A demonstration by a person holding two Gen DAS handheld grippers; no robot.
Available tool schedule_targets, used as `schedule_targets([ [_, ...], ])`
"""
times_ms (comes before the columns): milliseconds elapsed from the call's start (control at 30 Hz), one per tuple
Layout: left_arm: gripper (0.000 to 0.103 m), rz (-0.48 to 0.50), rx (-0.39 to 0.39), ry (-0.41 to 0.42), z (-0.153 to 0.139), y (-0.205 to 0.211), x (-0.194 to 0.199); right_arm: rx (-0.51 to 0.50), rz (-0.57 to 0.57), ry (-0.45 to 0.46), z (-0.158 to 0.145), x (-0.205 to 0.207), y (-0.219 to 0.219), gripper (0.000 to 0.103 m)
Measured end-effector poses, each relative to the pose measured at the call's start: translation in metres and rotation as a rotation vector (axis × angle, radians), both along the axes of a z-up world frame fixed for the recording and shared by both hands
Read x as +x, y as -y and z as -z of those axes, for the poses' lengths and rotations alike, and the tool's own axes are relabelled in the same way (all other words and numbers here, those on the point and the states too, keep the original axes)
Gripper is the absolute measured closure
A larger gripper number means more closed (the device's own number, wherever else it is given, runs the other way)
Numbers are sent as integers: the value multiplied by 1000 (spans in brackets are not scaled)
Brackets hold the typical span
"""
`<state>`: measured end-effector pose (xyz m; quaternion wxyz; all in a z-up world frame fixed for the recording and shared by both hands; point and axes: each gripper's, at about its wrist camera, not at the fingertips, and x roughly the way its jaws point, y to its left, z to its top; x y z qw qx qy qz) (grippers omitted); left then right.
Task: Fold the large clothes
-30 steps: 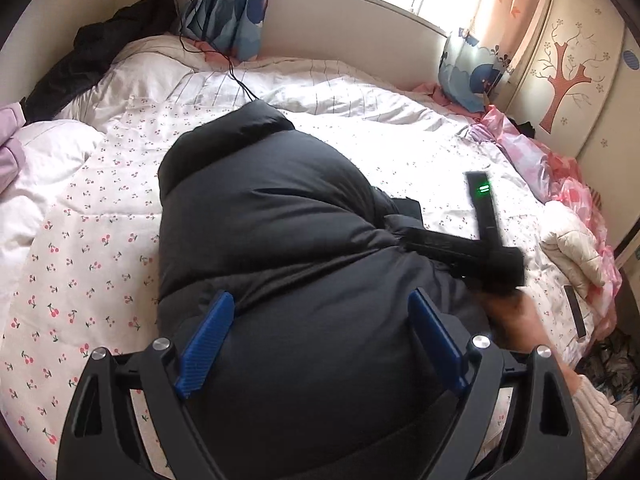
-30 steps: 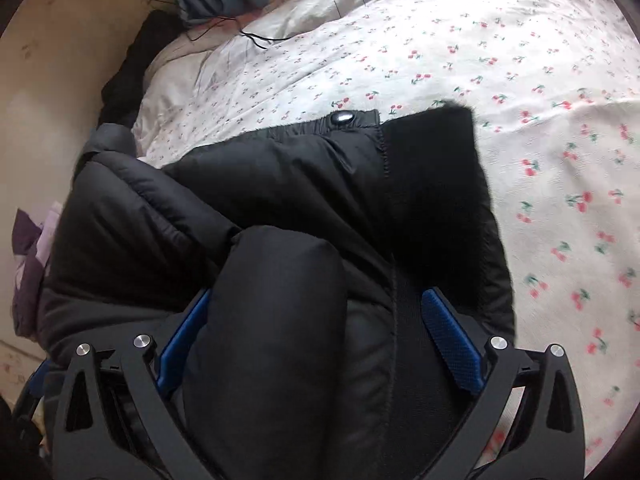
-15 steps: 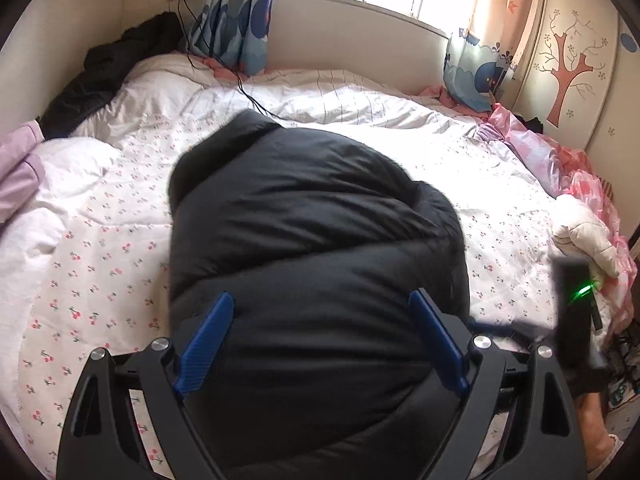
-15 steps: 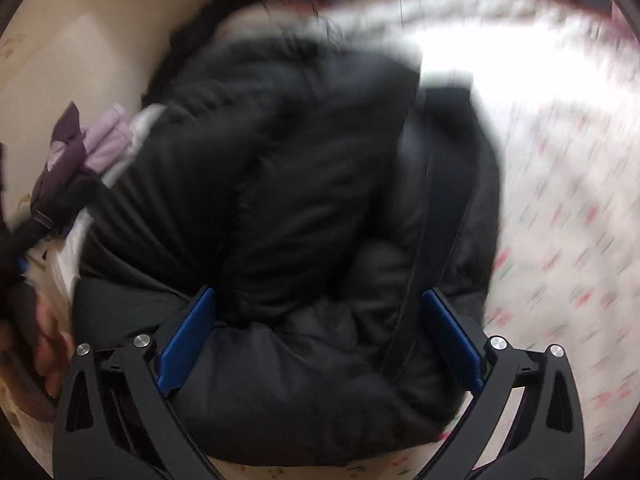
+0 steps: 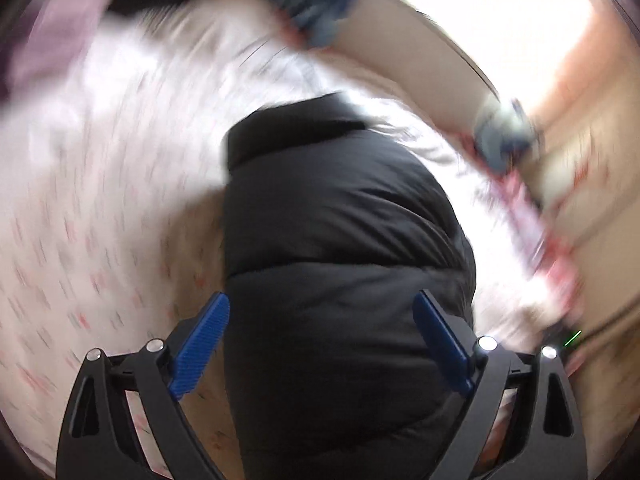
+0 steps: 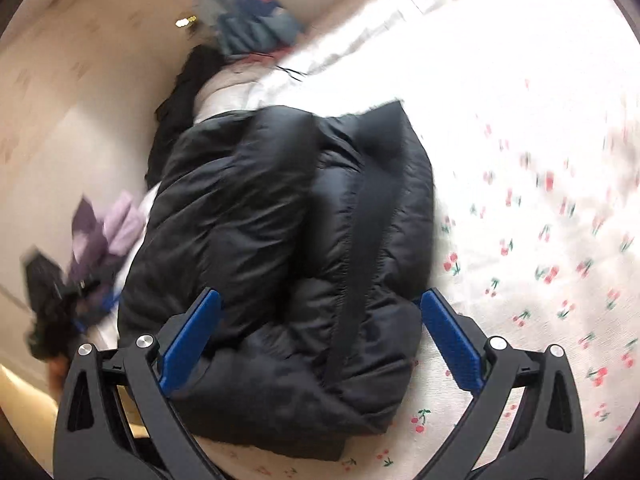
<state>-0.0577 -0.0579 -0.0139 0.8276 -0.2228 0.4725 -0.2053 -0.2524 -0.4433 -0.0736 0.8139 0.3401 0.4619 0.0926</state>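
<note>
Black puffer jacket (image 6: 288, 248) lies folded on cherry-print quilt (image 6: 540, 200), ahead of left gripper (image 5: 320, 344) and right gripper (image 6: 320, 332); both jaws spread wide, empty.

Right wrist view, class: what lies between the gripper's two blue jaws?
The folded black puffer jacket fills the stretch between the open jaws of the right gripper, lying on the cherry-print bedspread. The right wrist view shows it.

Bedding (image 5: 100, 208) and curtains (image 5: 316, 12) motion-blurred
</note>
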Motion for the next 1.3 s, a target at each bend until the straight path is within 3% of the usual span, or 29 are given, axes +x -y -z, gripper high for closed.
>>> schedule_targets([
  [100, 13, -91, -171, -193, 40, -29, 18, 91, -22, -56, 24, 14, -4, 6],
  [200, 7, -3, -337, -323, 74, -18, 25, 150, -23, -73, 39, 22, -9, 6],
  [233, 7, 24, -338, -335, 77, -11, 25, 161, -24, -76, 44, 25, -11, 6],
  [300, 7, 70, -270, -299, 73, 2, 22, 173, -38, -83, 50, 29, -17, 6],
  [400, 7, 126, -260, -218, 55, 11, 13, 180, -68, -64, 47, 38, -33, 6],
  [500, 9, 177, -127, -44, 14, 21, -12, 219, -122, -20, 33, 53, -66, 6],
  [567, 9, 155, -17, 54, -12, 15, -31, 230, -194, 20, 21, 60, -92, 6],
  [633, 9, 119, 45, 109, -30, -3, -50, 199, -274, 22, 16, 65, -120, 6],
  [700, 9, 99, 97, 88, -24, -22, -62, 96, -329, -20, 22, 68, -138, 6],
  [767, 8, 76, 127, -2, 3, -37, -63, -74, -367, -57, 32, 66, -150, 6],
  [833, 6, 13, 151, -129, 35, -56, -57, -101, -362, -84, 38, 64, -143, 6],
  [867, 6, -13, 138, -163, 38, -63, -56, -106, -352, -95, 35, 62, -138, 6],
  [900, 6, -16, 121, -147, 32, -68, -58, -139, -337, -90, 28, 58, -133, 6],
  [1000, 6, -50, 178, -26, 10, -69, -72, -210, -323, -44, 1, 48, -132, 6],
  [1133, 6, -161, 218, 157, -25, -71, -87, -321, -292, 207, -71, 46, -148, 6],
  [1200, 6, -159, 228, 185, -28, -65, -88, -344, -285, 278, -98, 67, -163, 6],
  [1300, 6, -88, 229, 147, -21, -46, -75, -338, -327, 302, -103, 114, -190, 6],
])
